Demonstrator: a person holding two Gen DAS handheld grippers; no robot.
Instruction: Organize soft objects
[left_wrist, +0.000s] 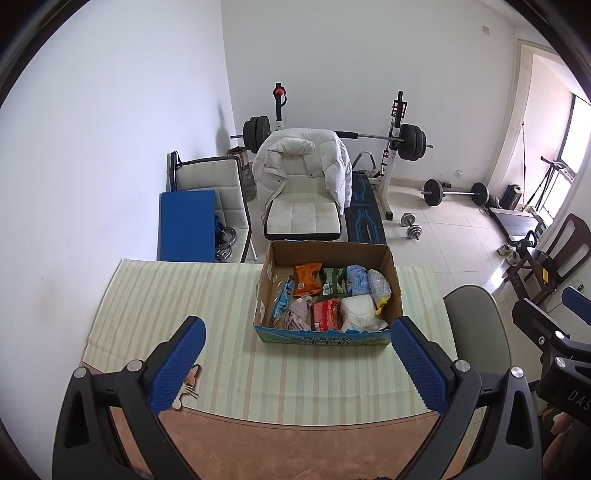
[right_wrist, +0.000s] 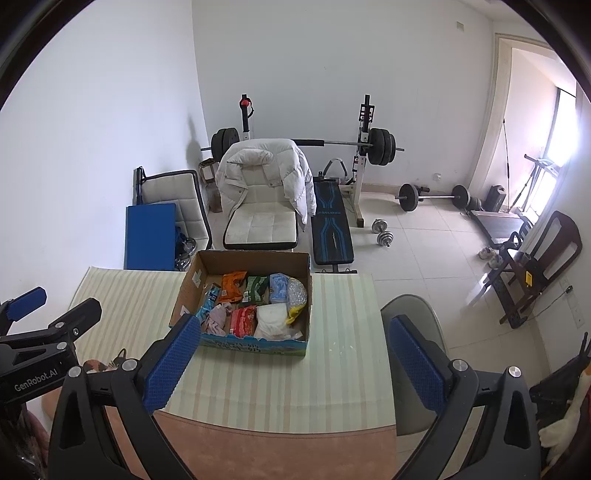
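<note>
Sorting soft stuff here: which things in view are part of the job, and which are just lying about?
Part of the job:
- cardboard box
- orange packet
- red packet
- pink cloth
- white bundle

Lying about:
- white jacket on the chair
- barbell rack
- dumbbells
- blue mat
</note>
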